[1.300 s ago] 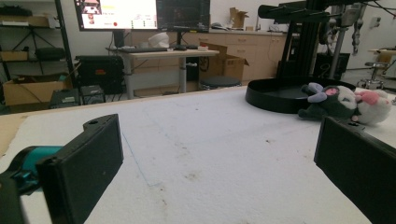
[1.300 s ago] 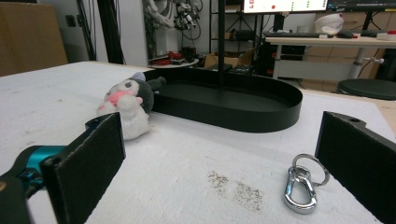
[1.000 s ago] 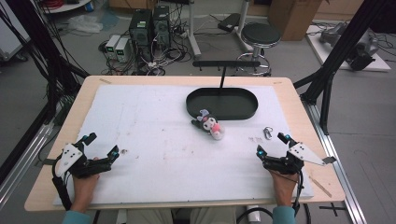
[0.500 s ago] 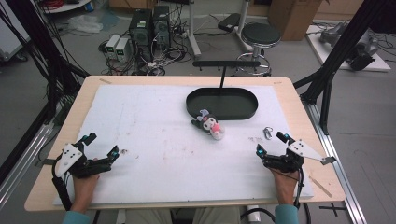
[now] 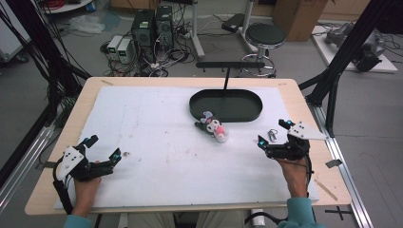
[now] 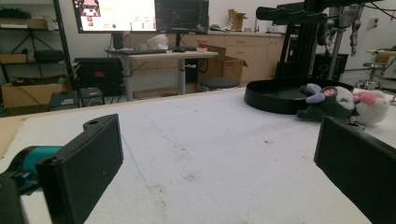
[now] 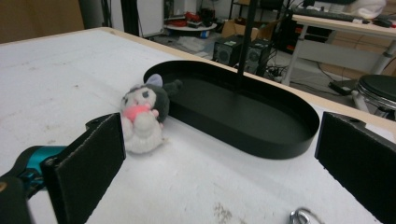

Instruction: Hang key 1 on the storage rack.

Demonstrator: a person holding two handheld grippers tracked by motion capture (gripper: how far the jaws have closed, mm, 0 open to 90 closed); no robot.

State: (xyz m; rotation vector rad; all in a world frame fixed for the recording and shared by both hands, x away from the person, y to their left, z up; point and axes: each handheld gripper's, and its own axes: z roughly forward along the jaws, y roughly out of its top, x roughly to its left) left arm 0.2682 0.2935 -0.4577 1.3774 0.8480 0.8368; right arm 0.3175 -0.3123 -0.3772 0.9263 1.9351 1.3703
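High view: the tabletop [image 5: 142,123] carries a black oval tray [image 5: 225,105] with a plush toy [image 5: 213,127] lying just outside its near rim. Left claw [image 5: 102,149] and right claw [image 5: 274,133] rest near the front corners, both spread apart and empty, likely poised to begin. The right gripper view adds a small metal ring [image 7: 301,216] close by.

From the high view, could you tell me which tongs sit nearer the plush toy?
The right tongs; the plush toy lies closer to them than to the left tongs.
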